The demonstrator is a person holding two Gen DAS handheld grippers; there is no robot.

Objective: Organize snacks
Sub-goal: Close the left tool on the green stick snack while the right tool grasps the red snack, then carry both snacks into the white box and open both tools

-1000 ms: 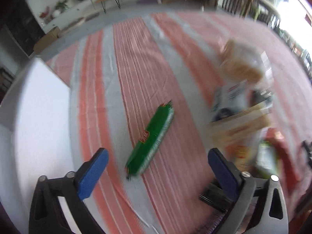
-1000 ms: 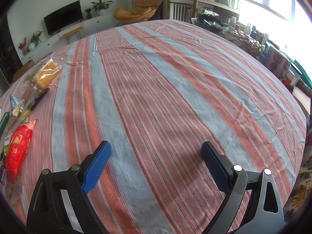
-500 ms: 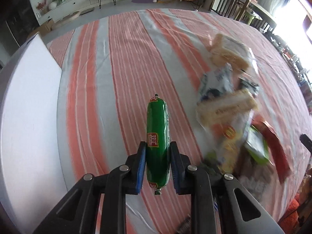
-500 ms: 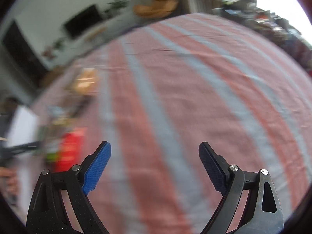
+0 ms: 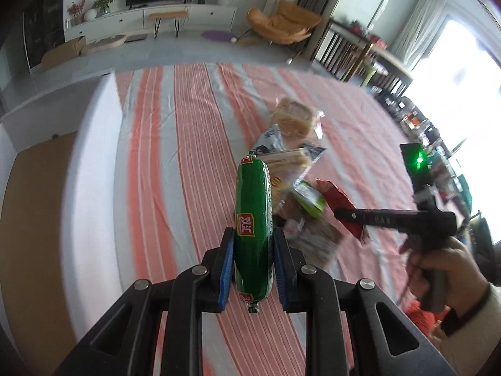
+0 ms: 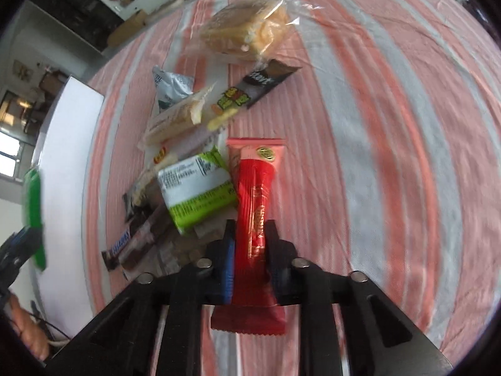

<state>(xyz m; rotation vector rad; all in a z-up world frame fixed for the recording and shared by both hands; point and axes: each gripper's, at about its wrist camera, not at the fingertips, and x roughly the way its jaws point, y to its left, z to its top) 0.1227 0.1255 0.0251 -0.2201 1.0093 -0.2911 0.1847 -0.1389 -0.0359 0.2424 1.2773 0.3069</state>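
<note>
- Left wrist view, centre of the frame: the left gripper (image 5: 253,258) is clamped on a green sausage stick (image 5: 253,219), which stands up between the blue pads, clear of the striped tablecloth (image 5: 194,144).
- Right wrist view, lower centre: the right gripper (image 6: 249,258) has just been closing, and a red snack packet (image 6: 256,216) now sits pinched between its pads, its far end pointing up the frame.
- Same view, left of the packet: the snack pile (image 6: 200,144) lies in a loose heap, with a green-and-white packet (image 6: 197,188), a dark chocolate bar (image 6: 269,83) and a clear-wrapped bread bag (image 6: 247,31) at the top.
- White box (image 5: 90,169) lies along the left edge of the left wrist view, beside the cloth; its inside cannot be seen.
- Progress, as a judgement: early. Two snacks are in hand but not yet set anywhere, and most of the pile is unsorted.
</note>
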